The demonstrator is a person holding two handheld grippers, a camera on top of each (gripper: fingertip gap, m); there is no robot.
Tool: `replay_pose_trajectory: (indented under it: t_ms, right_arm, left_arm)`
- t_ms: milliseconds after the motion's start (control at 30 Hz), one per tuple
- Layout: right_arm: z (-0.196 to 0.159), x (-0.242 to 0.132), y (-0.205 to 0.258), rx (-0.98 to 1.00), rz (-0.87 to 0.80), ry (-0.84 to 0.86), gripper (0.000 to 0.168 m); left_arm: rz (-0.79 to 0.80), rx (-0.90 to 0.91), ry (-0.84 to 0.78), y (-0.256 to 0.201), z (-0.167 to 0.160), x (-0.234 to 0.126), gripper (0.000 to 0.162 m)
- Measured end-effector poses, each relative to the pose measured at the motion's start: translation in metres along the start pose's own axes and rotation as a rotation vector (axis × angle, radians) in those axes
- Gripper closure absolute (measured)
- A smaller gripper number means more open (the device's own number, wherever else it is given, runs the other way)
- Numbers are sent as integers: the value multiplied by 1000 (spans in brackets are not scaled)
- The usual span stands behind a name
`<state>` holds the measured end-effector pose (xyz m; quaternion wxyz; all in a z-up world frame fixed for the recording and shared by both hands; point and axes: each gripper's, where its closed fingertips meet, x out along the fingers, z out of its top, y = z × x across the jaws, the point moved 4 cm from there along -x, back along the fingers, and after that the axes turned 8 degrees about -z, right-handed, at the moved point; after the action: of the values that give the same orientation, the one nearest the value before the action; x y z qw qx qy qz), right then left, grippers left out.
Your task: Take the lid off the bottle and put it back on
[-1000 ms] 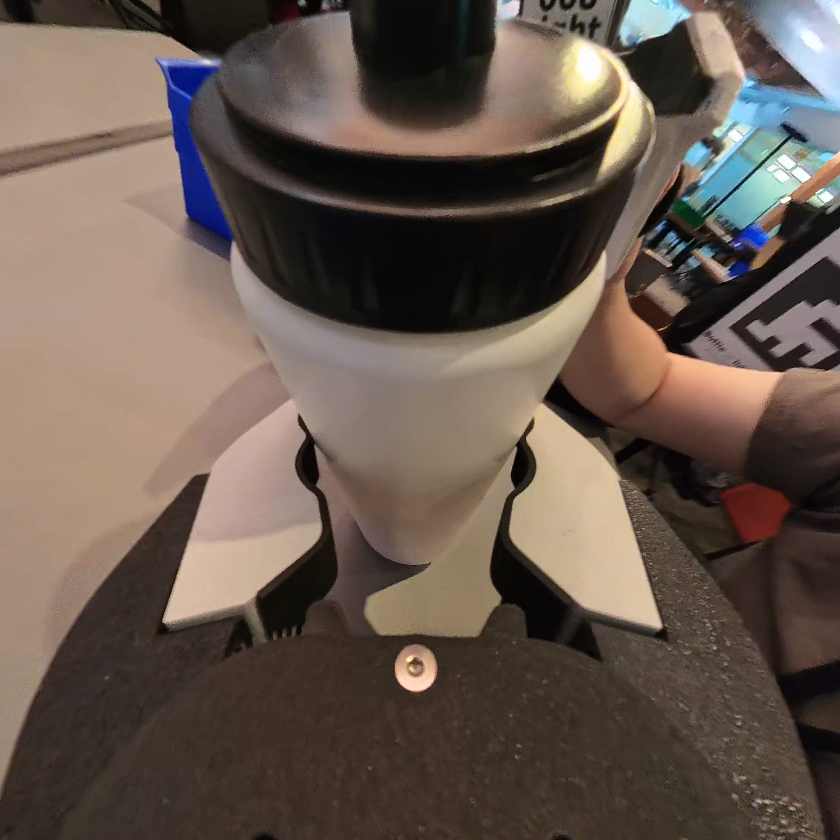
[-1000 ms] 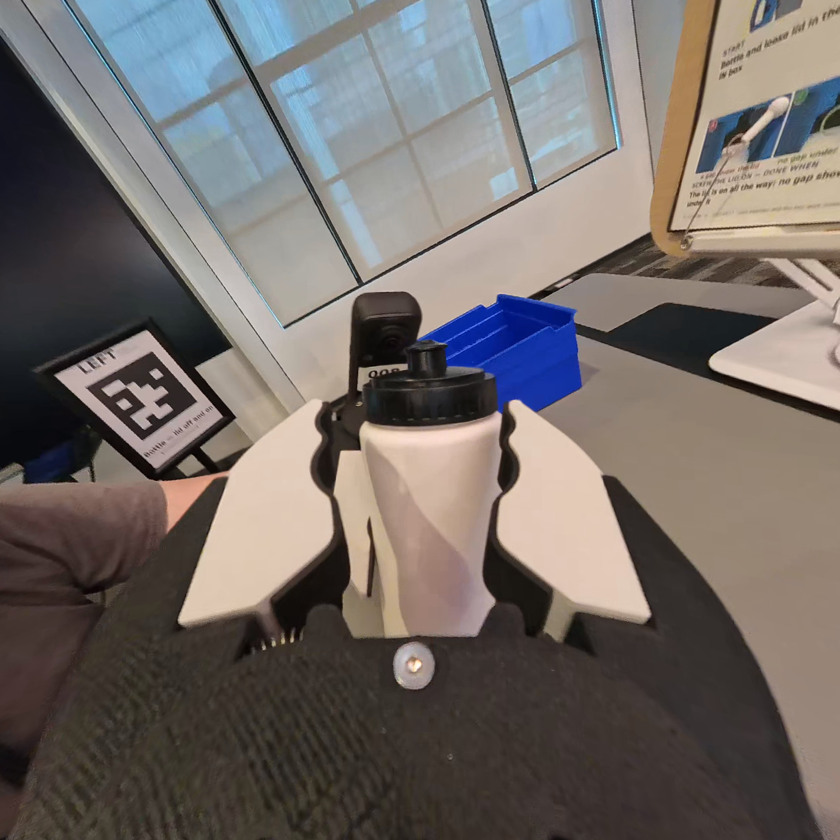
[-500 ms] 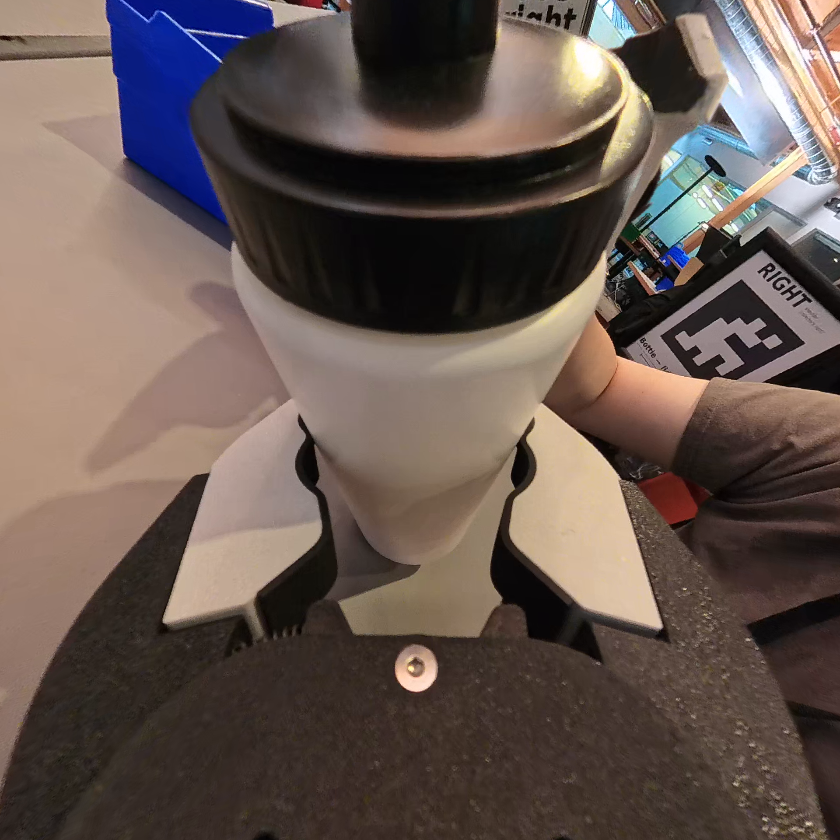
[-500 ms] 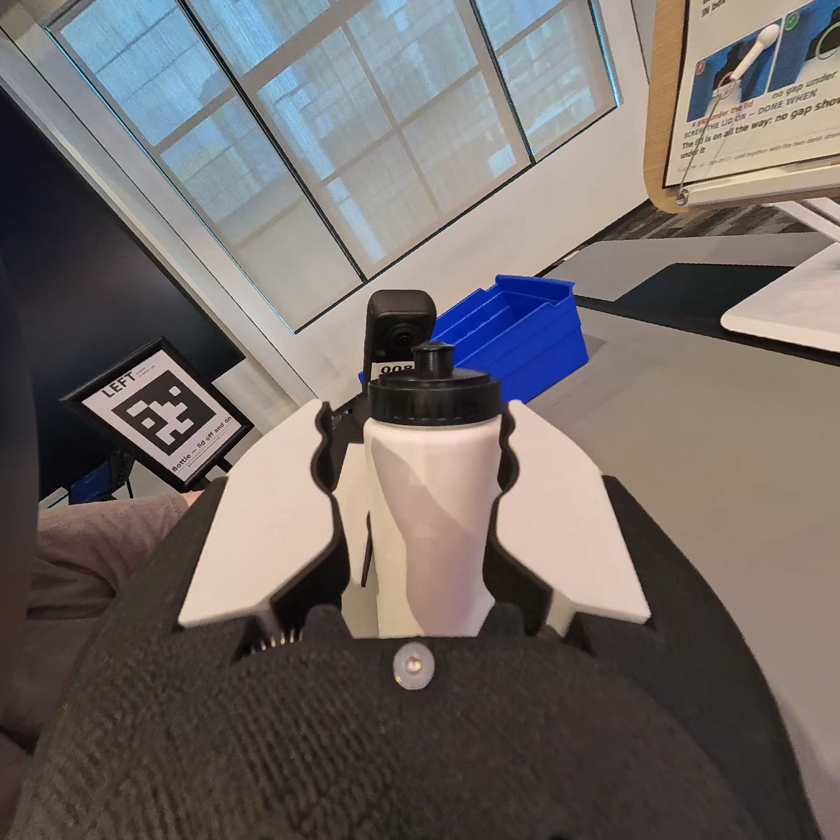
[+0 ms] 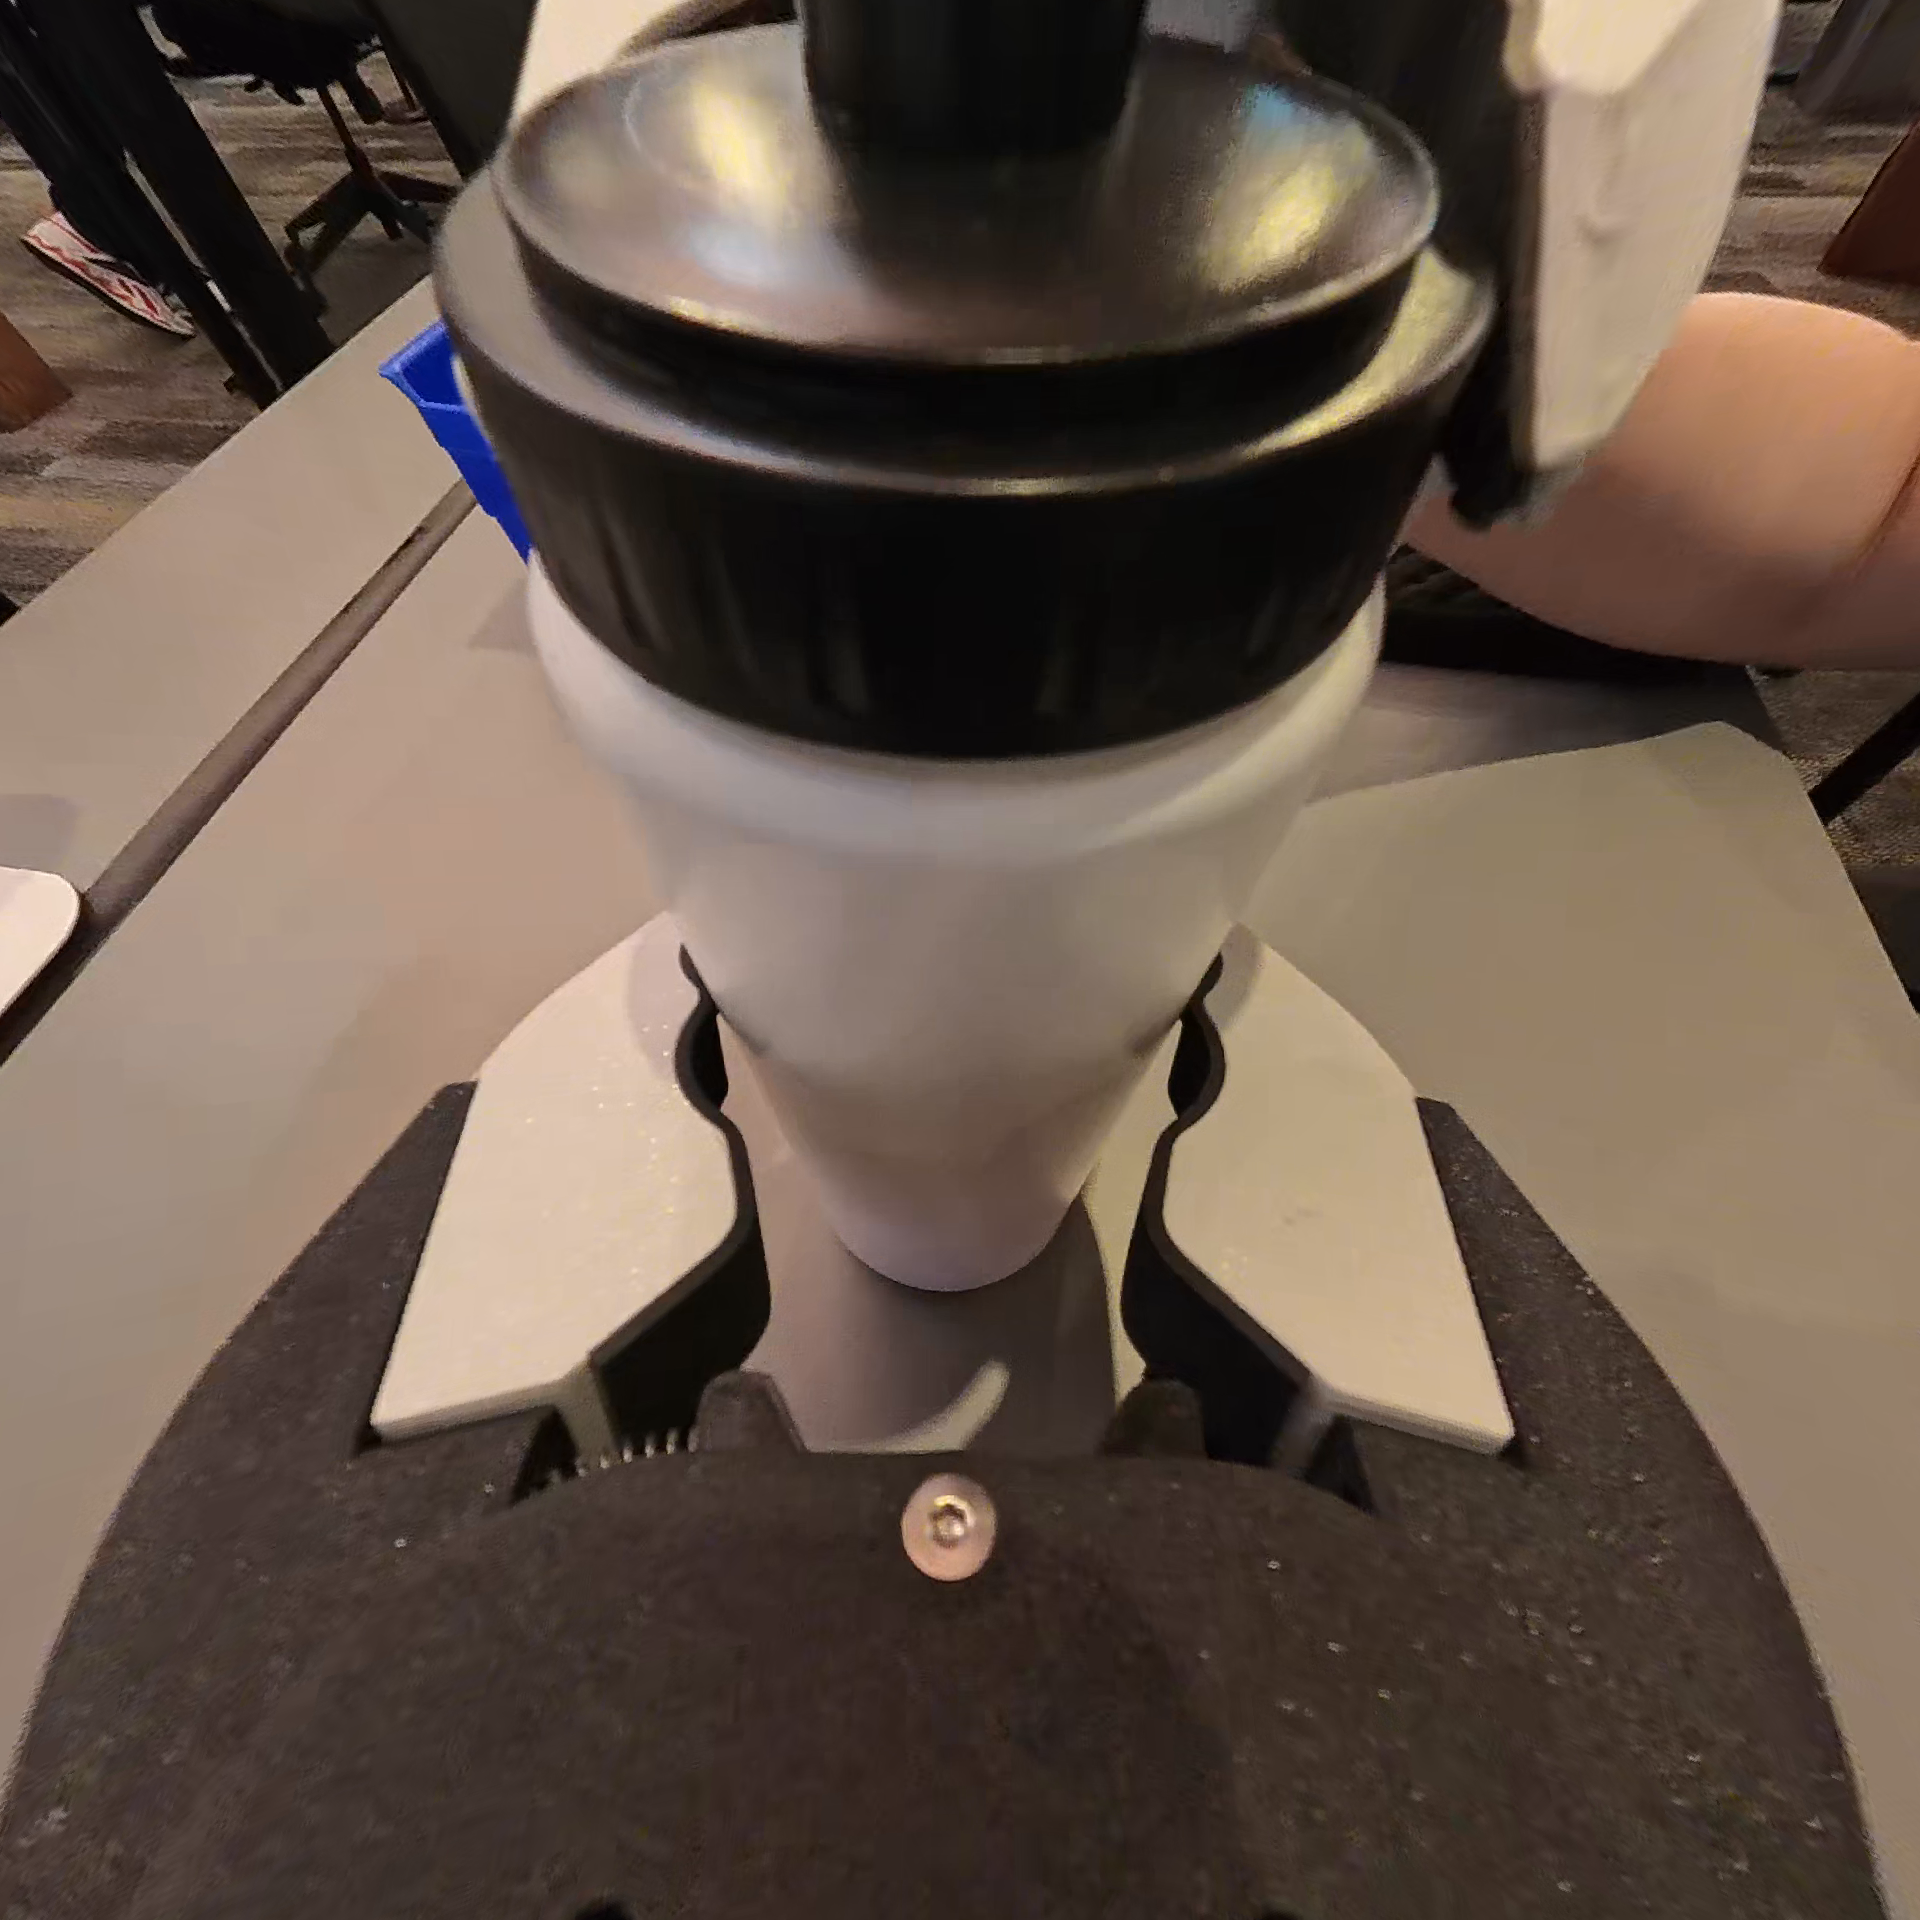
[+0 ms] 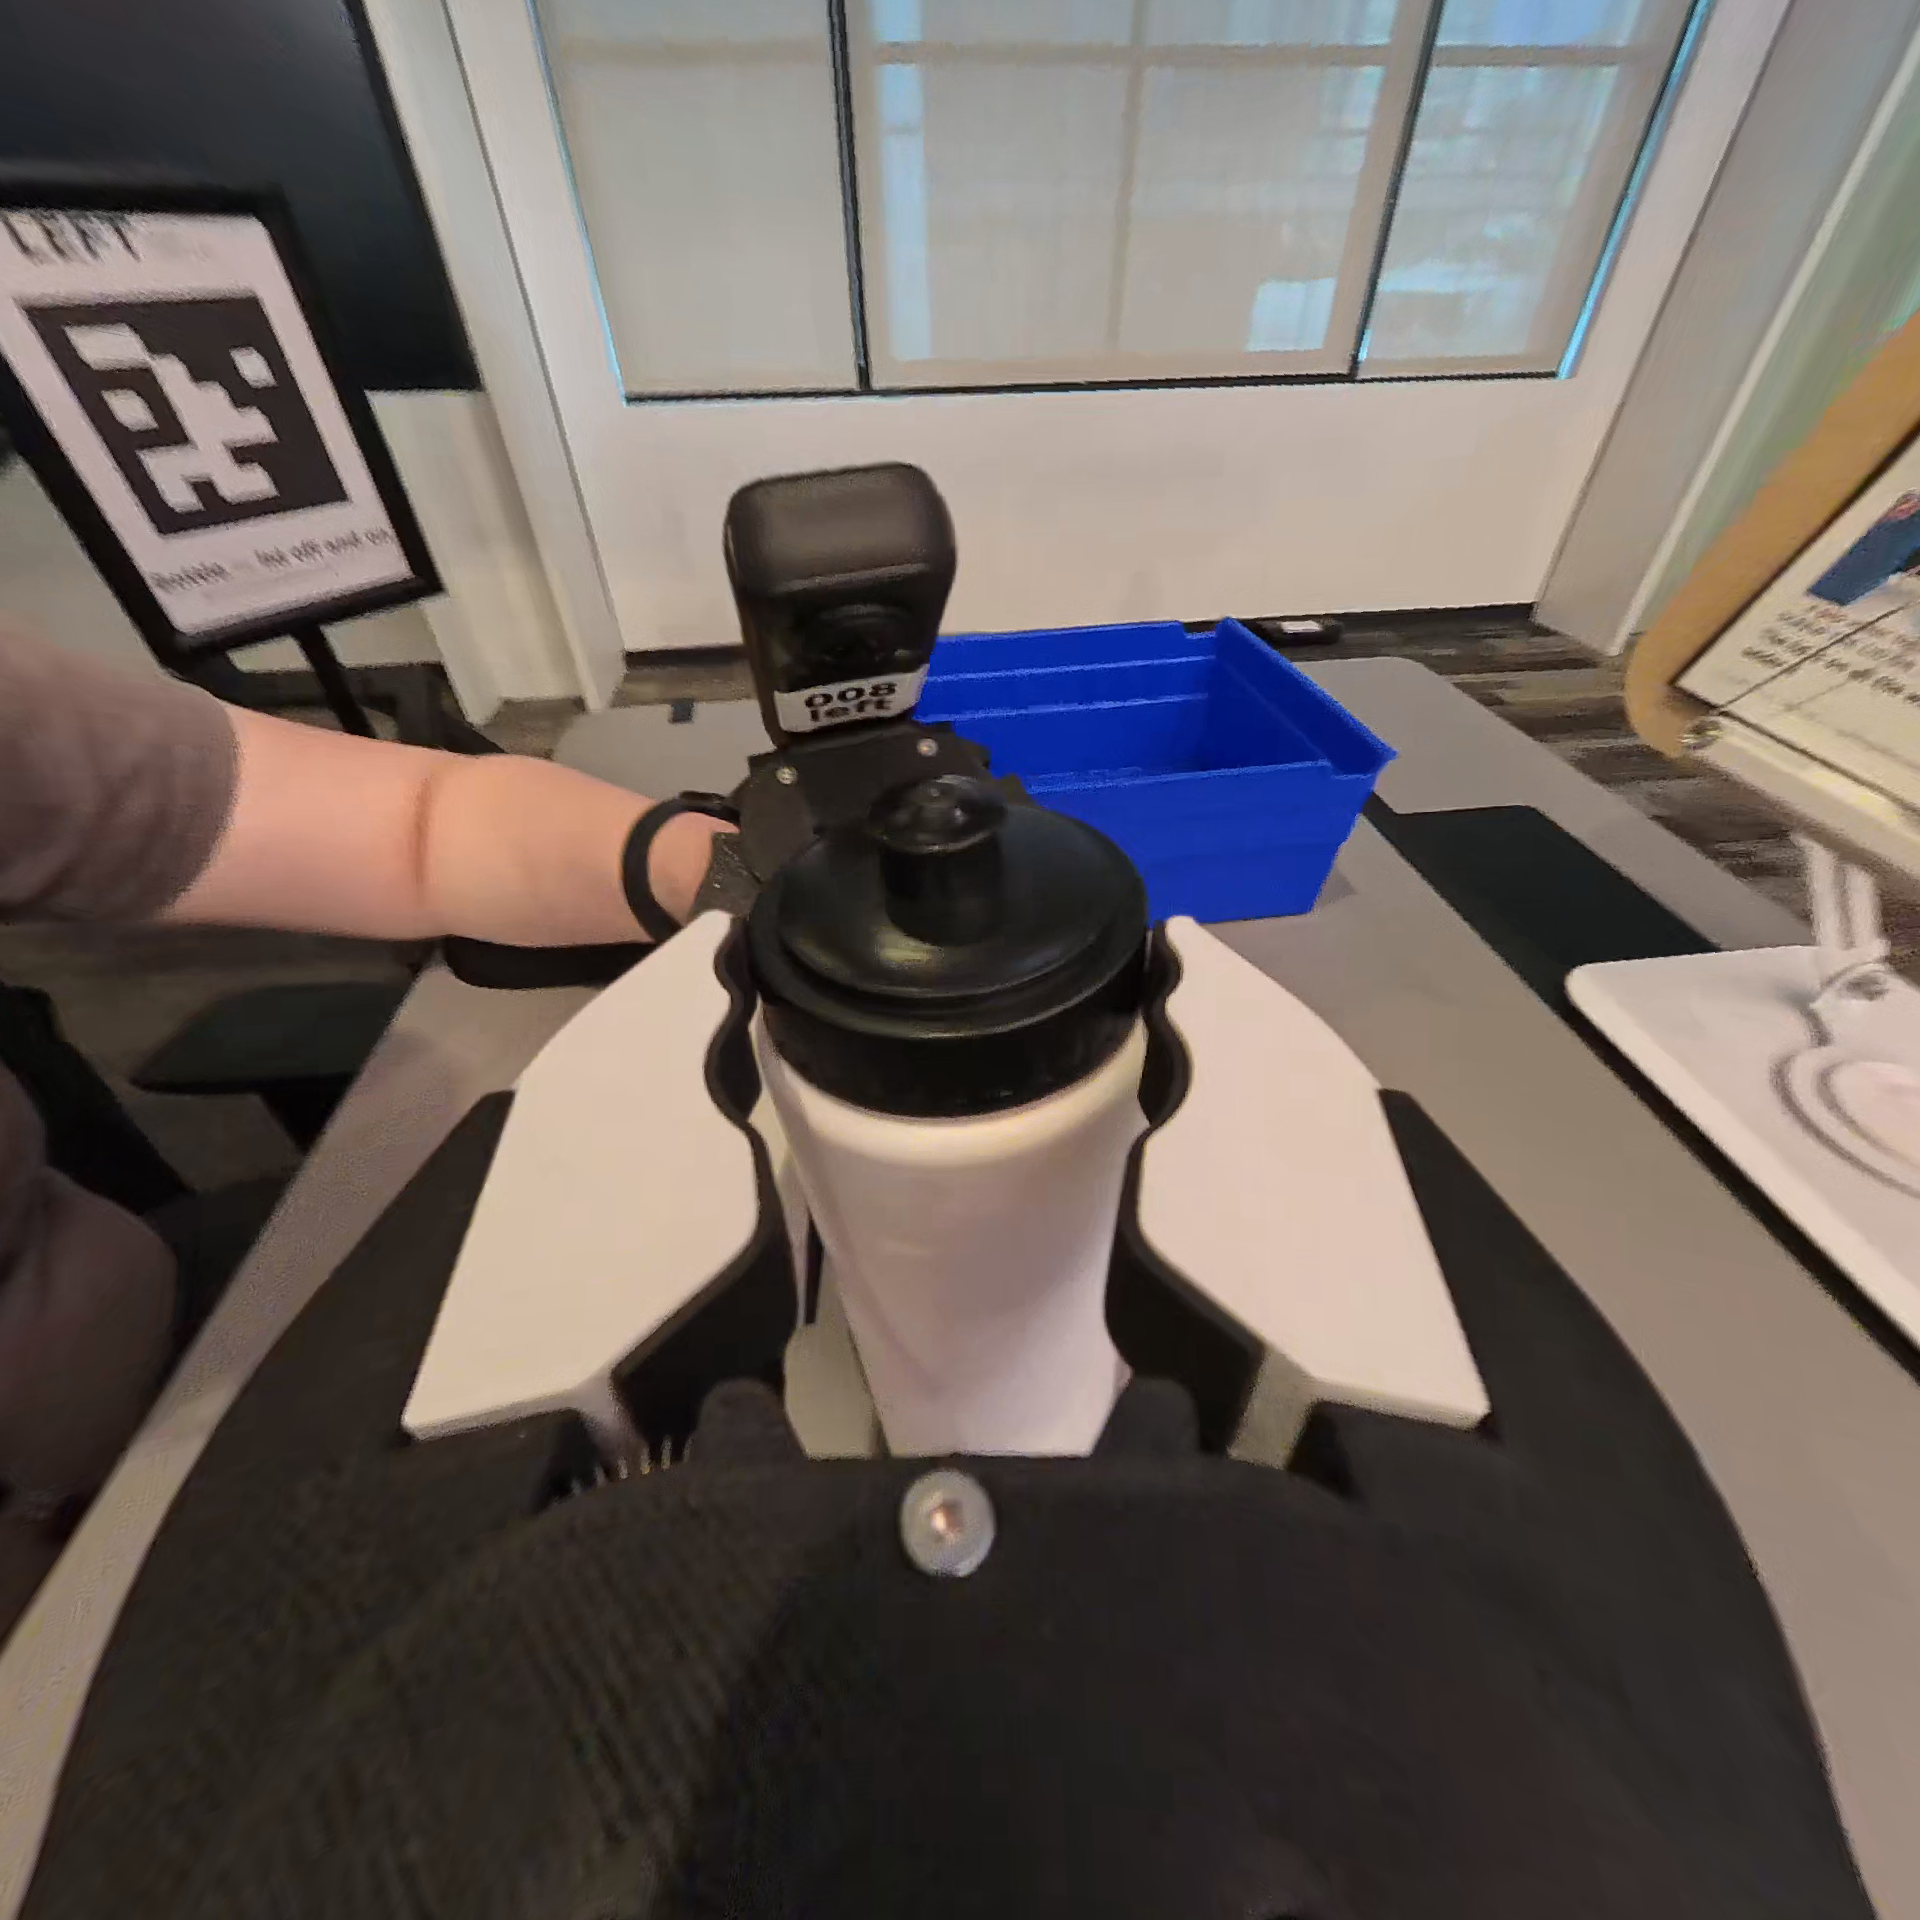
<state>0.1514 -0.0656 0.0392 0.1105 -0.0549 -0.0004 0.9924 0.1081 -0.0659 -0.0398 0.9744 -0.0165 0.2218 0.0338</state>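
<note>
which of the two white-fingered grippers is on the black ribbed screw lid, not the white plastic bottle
The right gripper: its fingertips flank the black ribbed screw lid. The left gripper clamps the white plastic bottle lower down.

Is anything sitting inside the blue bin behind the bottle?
No. In the right wrist view the blue bin shows only its bare floor and walls behind the bottle.

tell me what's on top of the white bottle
A black screw lid with a pull spout sits on the white bottle. The bottle's mouth and contents are covered.
</note>
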Motion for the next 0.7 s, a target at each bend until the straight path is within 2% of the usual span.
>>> replay_pose_trajectory:
  t_ms: [200, 400, 533, 700]
  right_arm:
    - [-3, 3, -10, 84, -81, -30, 97]
    - [-1, 5, -9, 41, -196, -19, 100]
    - [0, 0, -8, -45, -128, -5, 100]
    - [3, -1, -5, -11, -81, -6, 95]
  left_arm:
    - [49, -83, -22, 7, -2, -1, 77]
    - [114, -124, -20, 12, -2, -4, 77]
    - [71, -89, -13, 10, -2, -2, 77]
    - [26, -72, -1, 3, 0, 3, 77]
